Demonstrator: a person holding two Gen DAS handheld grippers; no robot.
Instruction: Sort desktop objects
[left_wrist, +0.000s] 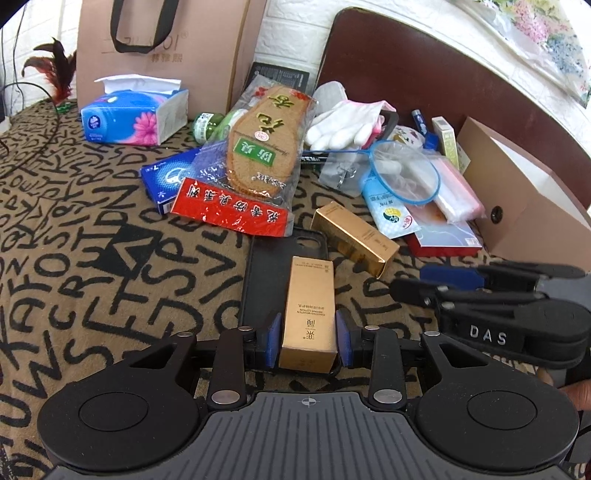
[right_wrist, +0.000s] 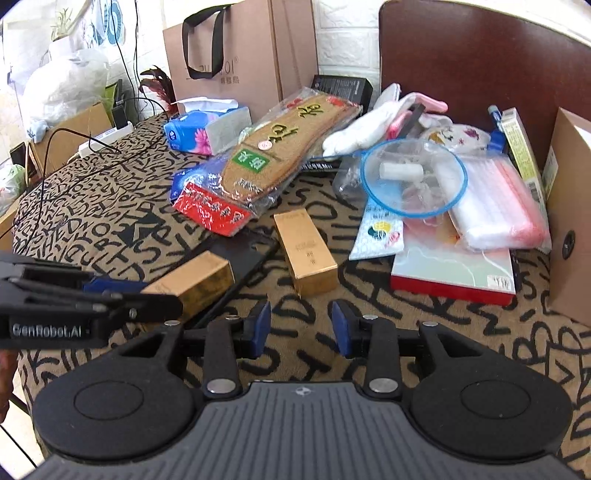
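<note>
My left gripper (left_wrist: 307, 341) is shut on a matte gold box (left_wrist: 310, 314), held over a black phone case (left_wrist: 266, 273). The same box shows in the right wrist view (right_wrist: 192, 282), clamped by the left gripper (right_wrist: 147, 291). A second, shinier gold box (left_wrist: 354, 238) lies just beyond on the patterned cloth, and in the right wrist view (right_wrist: 306, 251) it lies straight ahead of my right gripper (right_wrist: 301, 328), which is open and empty above the cloth. The right gripper also shows at the right of the left wrist view (left_wrist: 436, 282).
A packet of insoles (left_wrist: 262, 147), a red packet (left_wrist: 229, 210), a tissue pack (left_wrist: 133, 114) and a paper bag (left_wrist: 162, 48) lie at the back left. White gloves (left_wrist: 343, 123), a blue net (right_wrist: 413, 181), plastic bags (right_wrist: 495, 206), a red-edged box (right_wrist: 454, 273) and a cardboard box (left_wrist: 528, 206) crowd the right.
</note>
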